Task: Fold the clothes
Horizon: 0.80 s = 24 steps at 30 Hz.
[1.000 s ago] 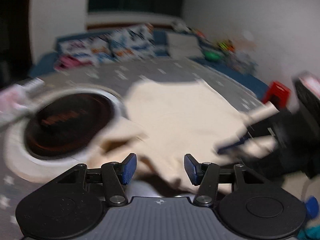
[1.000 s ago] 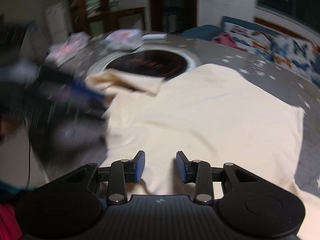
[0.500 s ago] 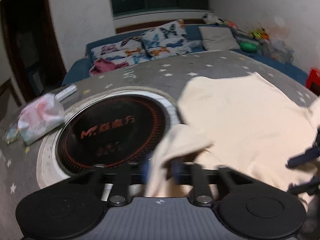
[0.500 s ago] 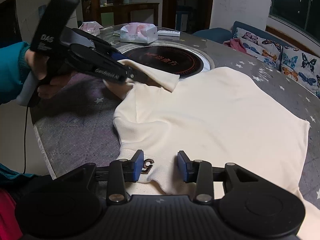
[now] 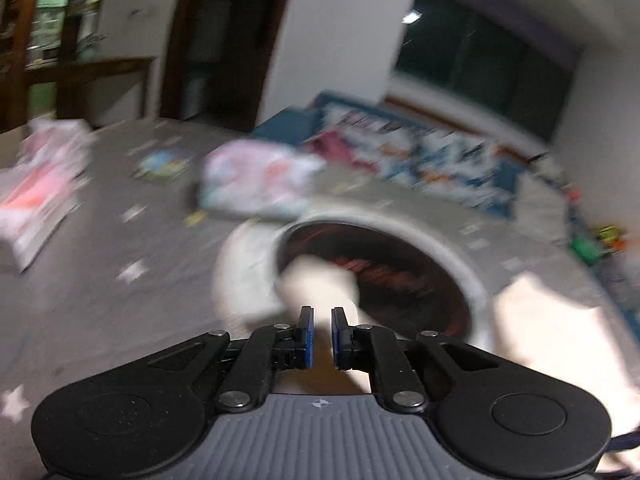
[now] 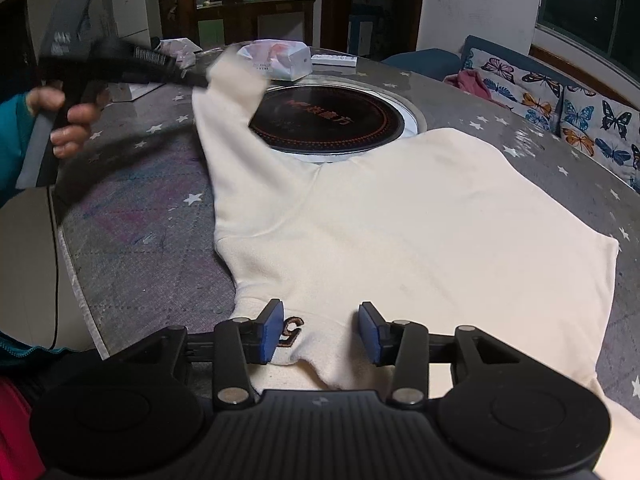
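Observation:
A cream sweatshirt (image 6: 420, 220) lies spread on the grey star-patterned table (image 6: 140, 248). My left gripper (image 5: 322, 336) is shut on the end of its sleeve (image 5: 320, 288), which it holds out over the table; the left wrist view is blurred. In the right wrist view the left gripper (image 6: 200, 78) grips the sleeve (image 6: 232, 92) at the far left. My right gripper (image 6: 320, 330) is open, its jaws astride the collar area with a brown embroidered mark (image 6: 292, 330).
A round black induction hob (image 6: 328, 120) is set in the table beyond the shirt. A tissue pack (image 6: 280, 60) and a remote (image 6: 334, 60) lie behind it. A sofa with butterfly cushions (image 6: 560, 96) runs along the right. The table edge (image 6: 76, 280) is at left.
My left gripper has closed on the sleeve and pulled it out to the left, straightening it. The right gripper has stayed over the collar, open.

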Each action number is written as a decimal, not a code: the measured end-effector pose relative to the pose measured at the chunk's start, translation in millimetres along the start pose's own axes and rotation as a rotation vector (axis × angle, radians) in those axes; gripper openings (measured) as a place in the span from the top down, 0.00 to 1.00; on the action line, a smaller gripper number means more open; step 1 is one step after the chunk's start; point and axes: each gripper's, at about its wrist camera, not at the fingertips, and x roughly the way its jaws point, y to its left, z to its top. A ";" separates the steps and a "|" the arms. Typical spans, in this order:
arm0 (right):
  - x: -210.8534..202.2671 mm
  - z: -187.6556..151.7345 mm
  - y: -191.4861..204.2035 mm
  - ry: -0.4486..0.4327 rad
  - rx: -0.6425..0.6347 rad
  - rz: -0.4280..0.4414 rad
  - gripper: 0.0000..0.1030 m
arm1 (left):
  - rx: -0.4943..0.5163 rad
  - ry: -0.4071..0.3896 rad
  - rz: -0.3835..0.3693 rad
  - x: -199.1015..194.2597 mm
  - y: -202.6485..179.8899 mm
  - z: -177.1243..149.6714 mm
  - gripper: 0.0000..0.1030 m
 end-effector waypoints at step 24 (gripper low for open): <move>2.1 0.5 -6.9 0.014 0.019 0.009 0.51 | 0.343 0.048 0.166 61.3 -46.2 -0.6 0.89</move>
